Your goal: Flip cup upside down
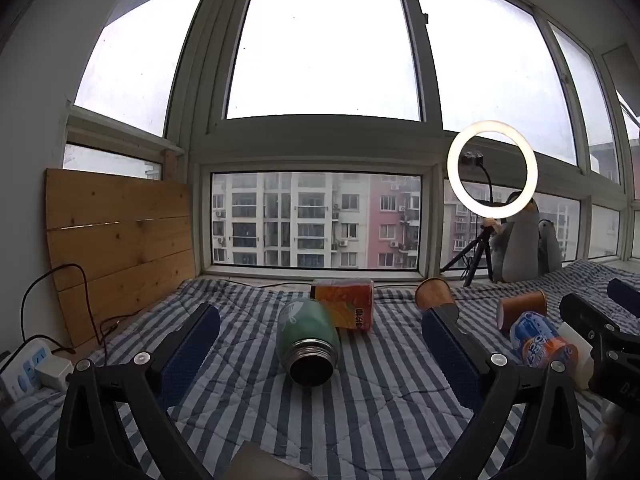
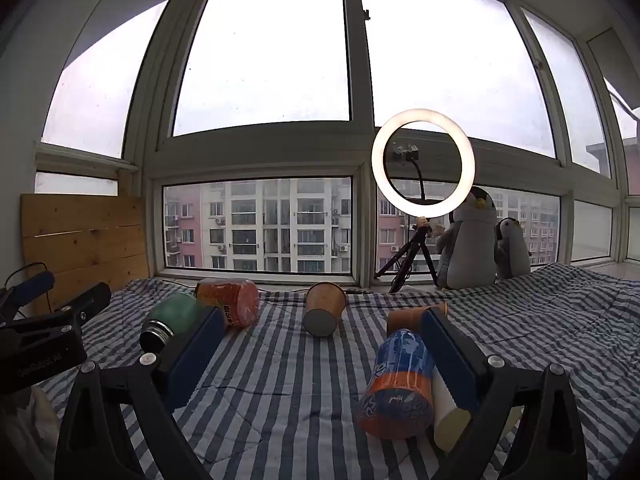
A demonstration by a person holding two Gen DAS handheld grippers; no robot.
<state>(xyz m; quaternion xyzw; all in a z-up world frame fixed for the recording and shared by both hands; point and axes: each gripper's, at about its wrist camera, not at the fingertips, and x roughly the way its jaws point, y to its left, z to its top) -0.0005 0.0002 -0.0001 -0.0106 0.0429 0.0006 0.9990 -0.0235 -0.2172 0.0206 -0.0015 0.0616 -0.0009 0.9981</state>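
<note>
Several cups lie on their sides on the striped blanket point(image 1: 360, 412). A green steel flask point(image 1: 308, 340) lies between my left gripper's point(image 1: 320, 328) open fingers, mouth toward me; it also shows in the right wrist view point(image 2: 172, 320). A brown paper cup point(image 1: 434, 292) point(image 2: 324, 308) lies further back, a second brown cup point(image 1: 522, 308) point(image 2: 408, 318) to its right. A blue-orange cup point(image 1: 540, 340) point(image 2: 400, 384) lies between my right gripper's point(image 2: 320, 332) open fingers, beside a white cup point(image 2: 448, 408). Both grippers are empty.
An orange packet point(image 1: 346, 308) point(image 2: 236, 304) lies behind the flask. A ring light on a tripod point(image 1: 492, 172) point(image 2: 422, 164) and two plush penguins point(image 2: 472, 240) stand at the window. A wooden board point(image 1: 120, 232) and a power strip point(image 1: 24, 368) are at the left.
</note>
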